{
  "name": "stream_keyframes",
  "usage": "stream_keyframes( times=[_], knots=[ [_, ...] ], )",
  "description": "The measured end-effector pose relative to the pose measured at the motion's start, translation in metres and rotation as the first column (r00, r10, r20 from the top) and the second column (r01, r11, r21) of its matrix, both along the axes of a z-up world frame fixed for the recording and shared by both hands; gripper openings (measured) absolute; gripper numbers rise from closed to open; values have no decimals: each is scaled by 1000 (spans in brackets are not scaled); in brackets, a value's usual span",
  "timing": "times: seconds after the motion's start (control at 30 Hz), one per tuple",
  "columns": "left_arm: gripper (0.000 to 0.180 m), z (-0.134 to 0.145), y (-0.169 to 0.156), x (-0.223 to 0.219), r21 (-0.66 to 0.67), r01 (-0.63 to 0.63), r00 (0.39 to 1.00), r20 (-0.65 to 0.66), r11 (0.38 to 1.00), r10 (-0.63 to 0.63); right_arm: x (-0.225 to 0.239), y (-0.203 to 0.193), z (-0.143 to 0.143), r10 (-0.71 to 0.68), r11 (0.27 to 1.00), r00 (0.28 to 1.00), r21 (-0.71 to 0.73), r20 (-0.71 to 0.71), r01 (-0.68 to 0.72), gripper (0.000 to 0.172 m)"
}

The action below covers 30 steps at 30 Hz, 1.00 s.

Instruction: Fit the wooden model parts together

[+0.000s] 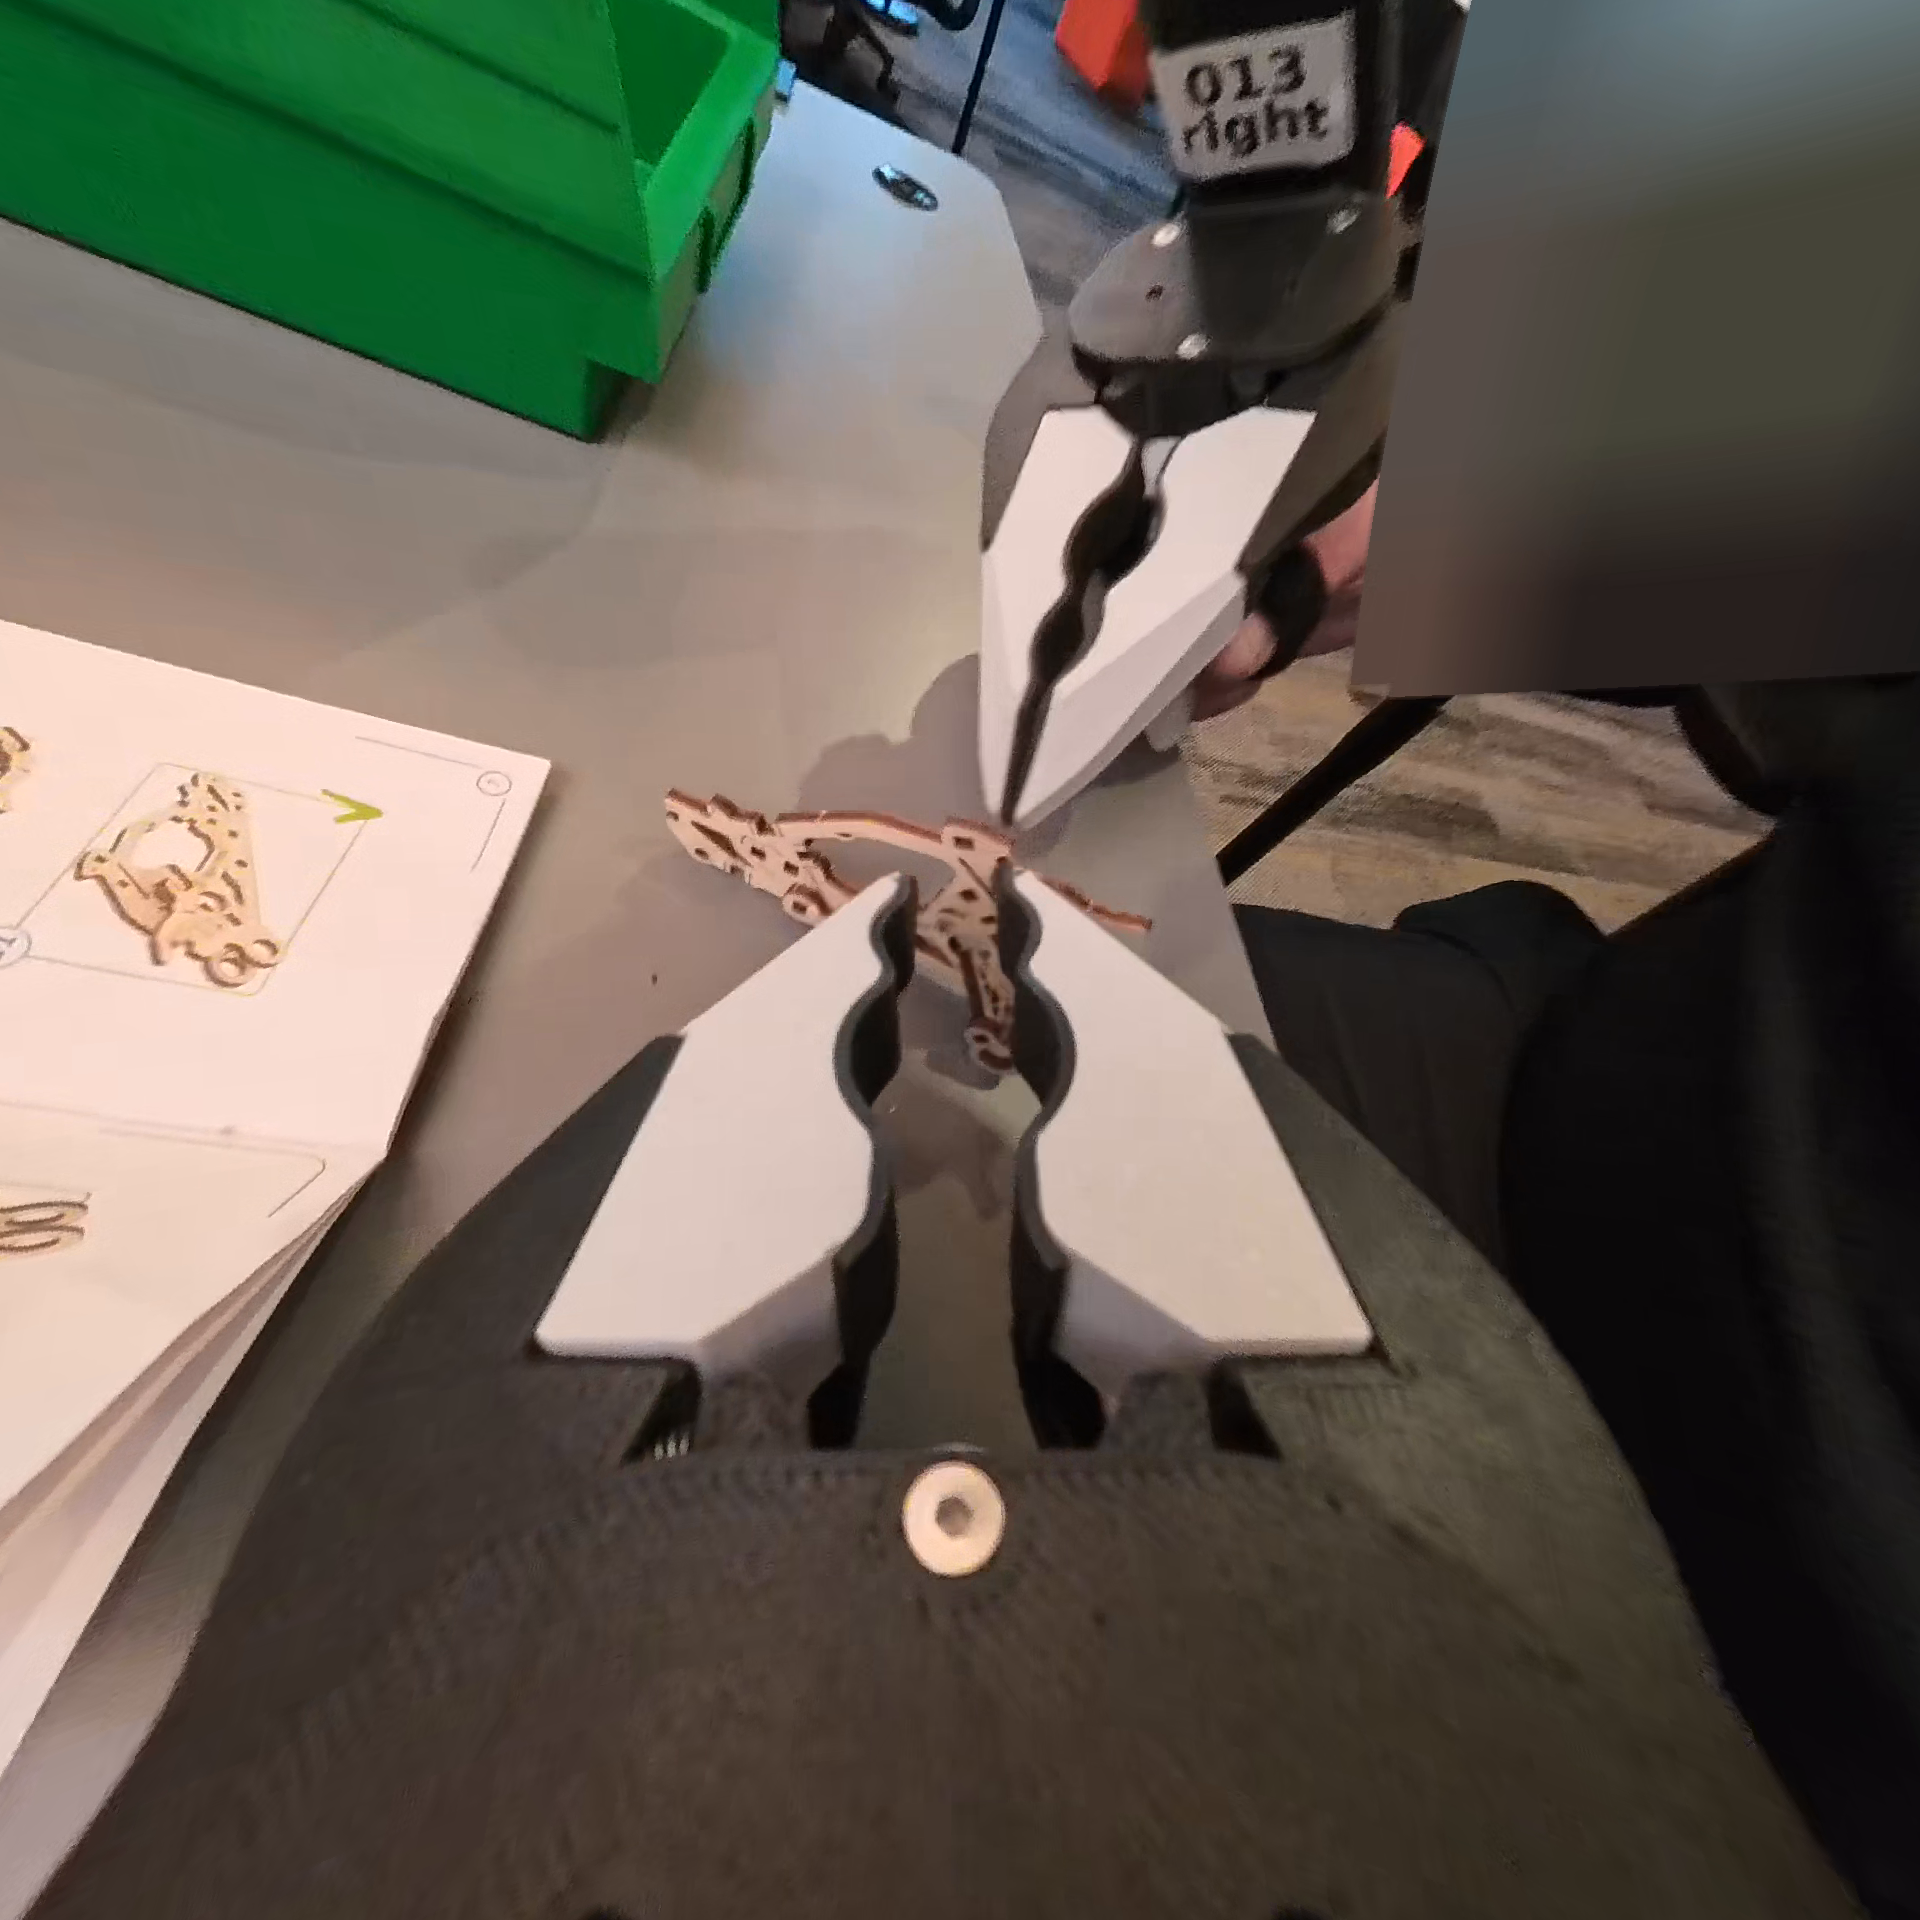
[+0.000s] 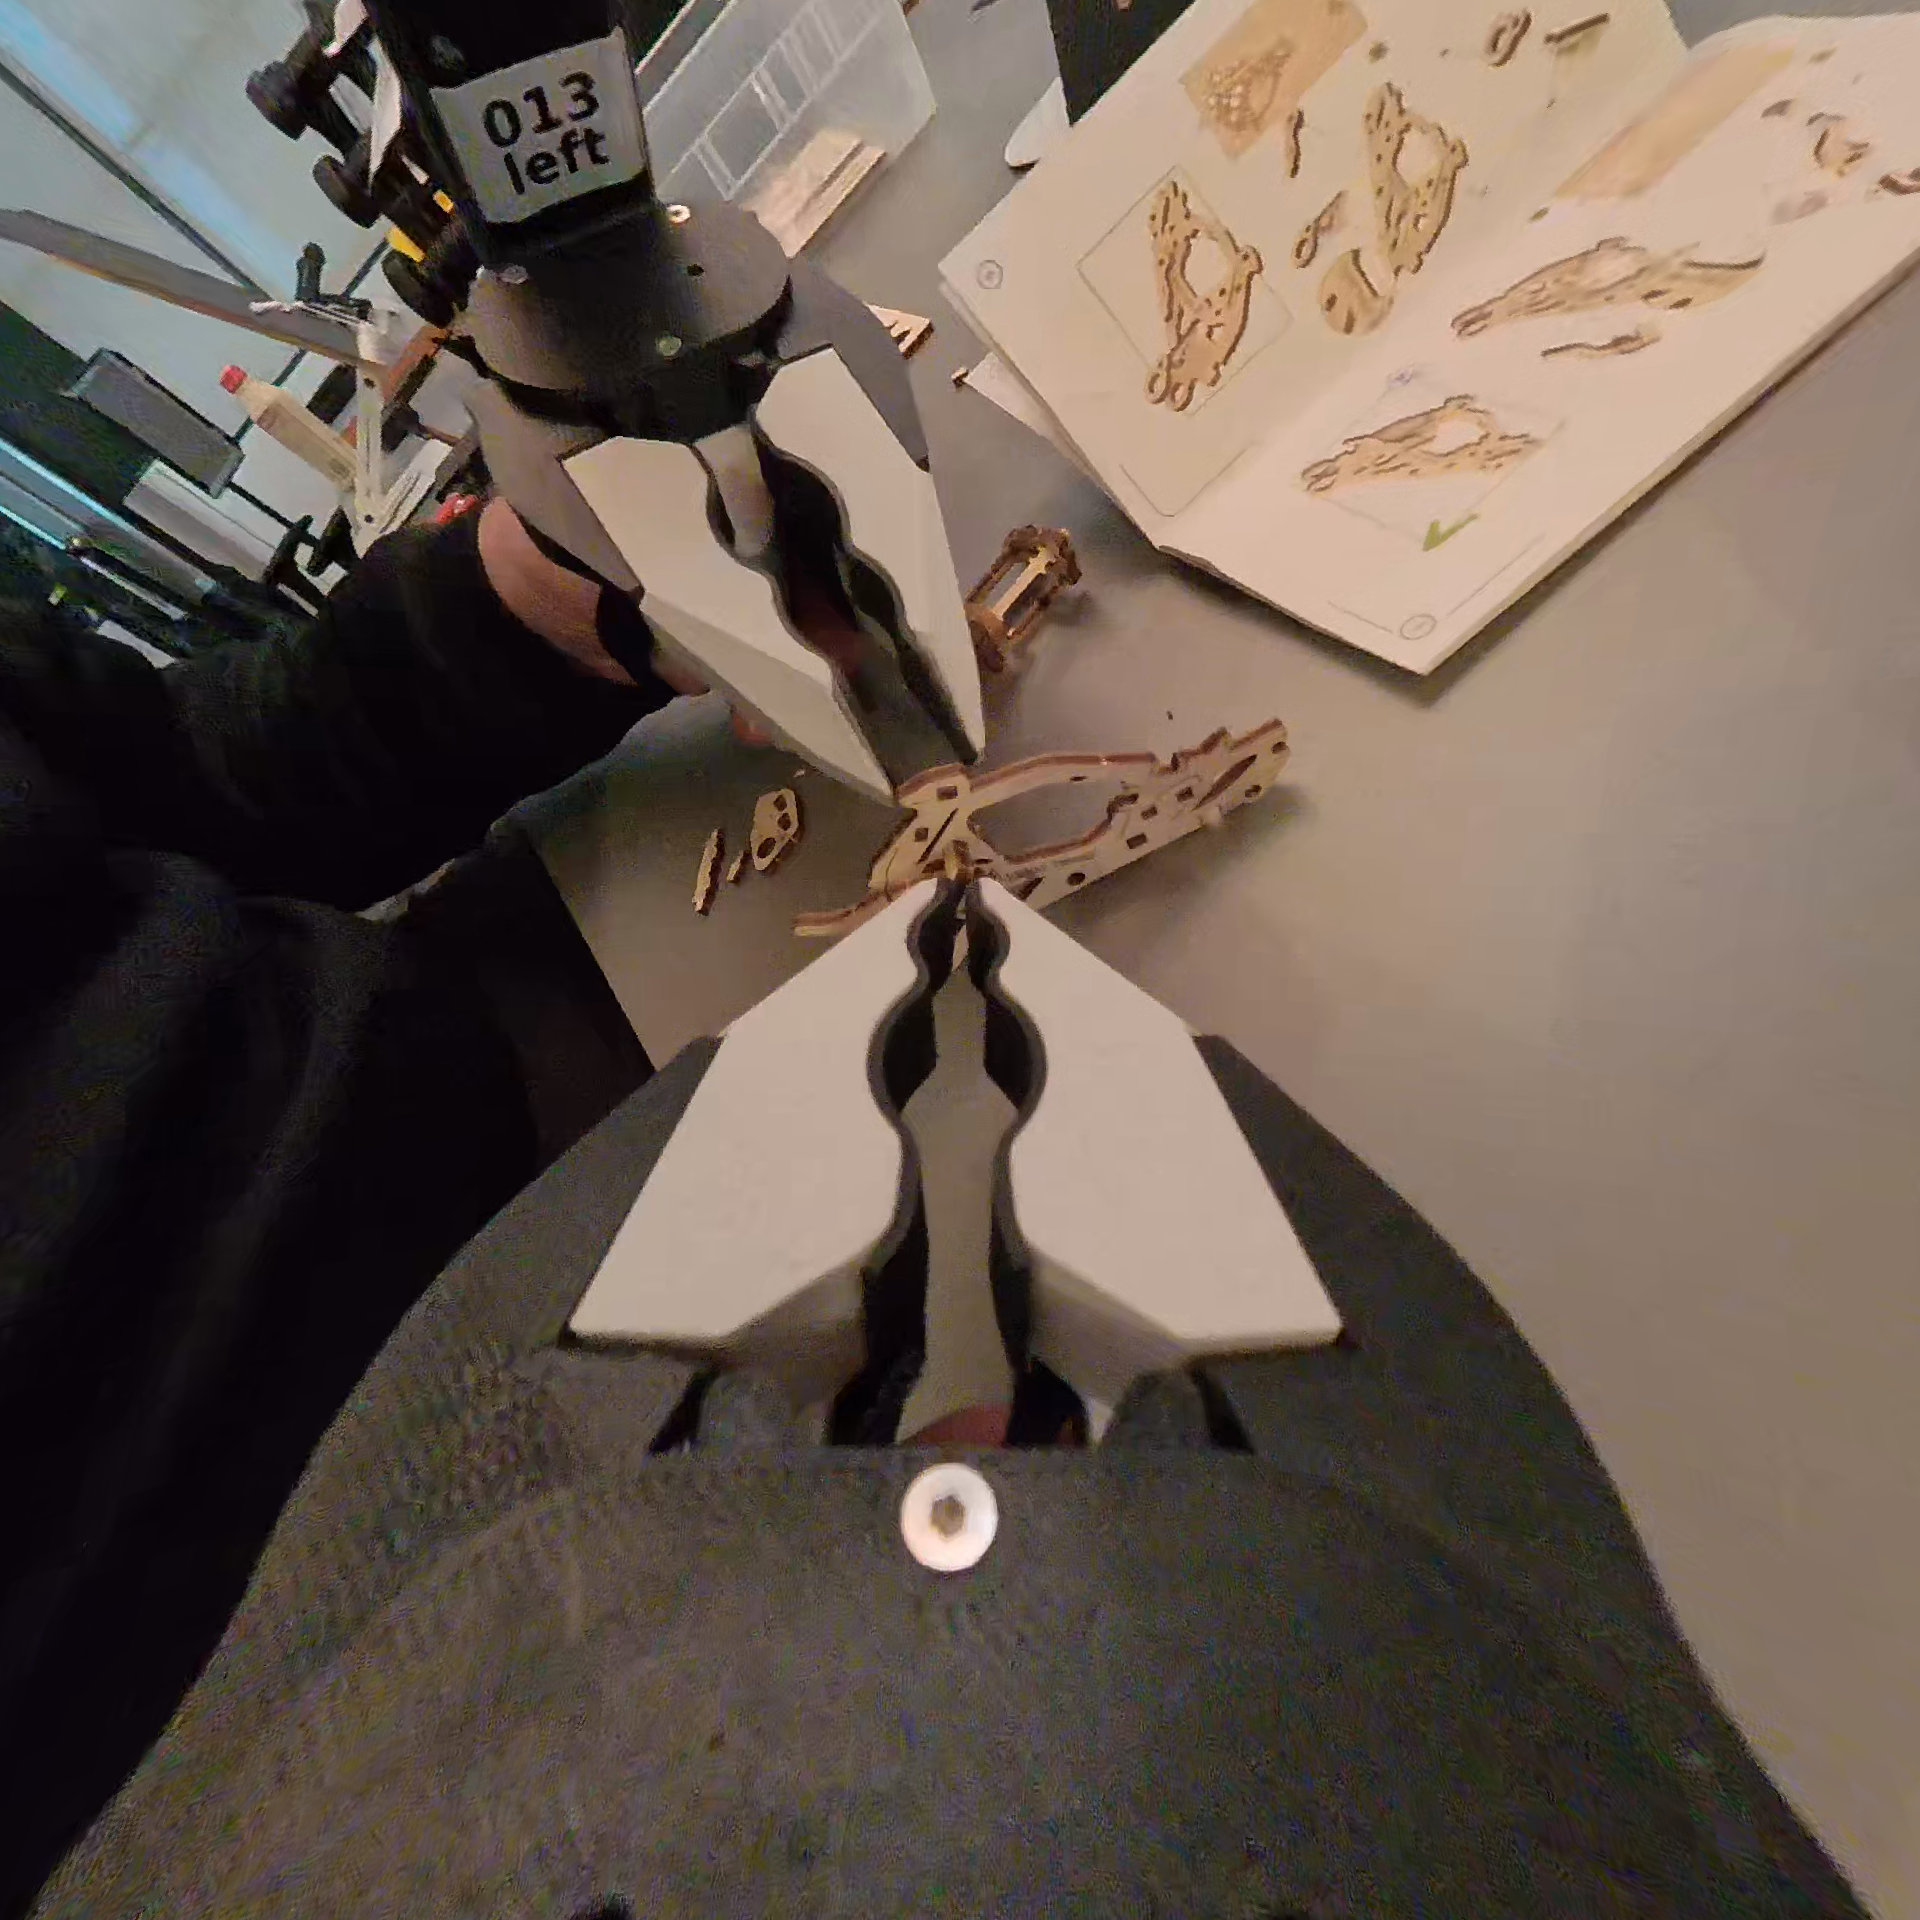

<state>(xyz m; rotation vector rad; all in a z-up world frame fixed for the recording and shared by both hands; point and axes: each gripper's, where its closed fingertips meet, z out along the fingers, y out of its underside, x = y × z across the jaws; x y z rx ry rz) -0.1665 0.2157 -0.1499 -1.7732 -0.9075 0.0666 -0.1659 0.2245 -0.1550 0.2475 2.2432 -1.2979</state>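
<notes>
left gripper [image 1: 954, 883]: we see its jaws slightly apart around the wooden frame [image 1: 894, 862], contact unclear | right gripper [image 2: 956, 891]: clamped on a small wooden peg [image 2: 951, 862] at the frame, centre of view | both bear printed labels | left view only: green bin [image 1: 416, 208], upper left, contents hidden | right view only: loose wooden pieces [image 2: 753, 831]; open booklet [image 2: 1403, 343], upper right

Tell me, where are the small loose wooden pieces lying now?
In the right wrist view, the small loose pieces lie on the grey table, left of the large wooden frame, near the table edge.
</notes>
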Motion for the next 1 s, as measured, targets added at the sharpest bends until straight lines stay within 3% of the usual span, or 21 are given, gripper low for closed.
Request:
stream_keyframes(
  times=[0.2,0.5,1.0],
  knots=[
    [11,-10,6,3,-55,51,999,23,997,-50,3,-3,-3,-14,999,996,32,88,11,0],
    [14,-12,10,7,-36,86,995,59,996,-84,1,1,-7,-21,997,988,73,153,10,0],
    [17,-17,-4,21,-32,73,991,116,997,-69,7,-6,0,12,999,985,35,172,-18,3]
  ],
)
